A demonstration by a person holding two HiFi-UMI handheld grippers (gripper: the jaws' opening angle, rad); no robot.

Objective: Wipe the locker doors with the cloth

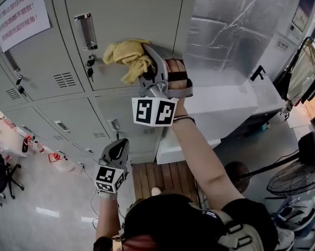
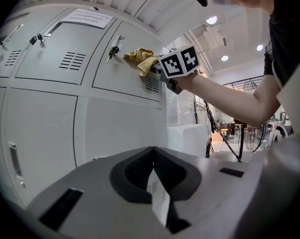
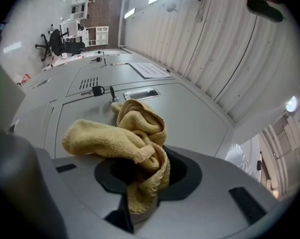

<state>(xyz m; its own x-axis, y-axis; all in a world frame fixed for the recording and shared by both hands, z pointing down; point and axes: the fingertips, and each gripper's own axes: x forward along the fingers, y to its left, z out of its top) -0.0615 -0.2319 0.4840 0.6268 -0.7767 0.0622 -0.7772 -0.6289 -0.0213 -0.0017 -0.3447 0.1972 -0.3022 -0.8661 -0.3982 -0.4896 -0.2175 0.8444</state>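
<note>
A crumpled yellow cloth (image 1: 127, 56) is pressed against a grey locker door (image 1: 131, 14), just right of its keyed lock (image 1: 89, 64) and recessed handle (image 1: 85, 30). My right gripper (image 1: 147, 64) is shut on the cloth (image 3: 125, 138), which bunches out ahead of the jaws toward the door (image 3: 189, 113). The left gripper view also shows the cloth (image 2: 142, 59) held against the door by the right gripper (image 2: 157, 68). My left gripper (image 1: 115, 153) hangs lower, in front of the bottom lockers. It (image 2: 157, 198) is shut with nothing in it.
A paper notice (image 1: 19, 12) is stuck on the upper left locker. A plastic-wrapped cabinet (image 1: 235, 35) and white counter (image 1: 225, 109) stand right of the lockers. A wooden pallet (image 1: 162, 179) lies below. A fan (image 1: 298, 179) stands at right, an office chair (image 1: 0, 177) at left.
</note>
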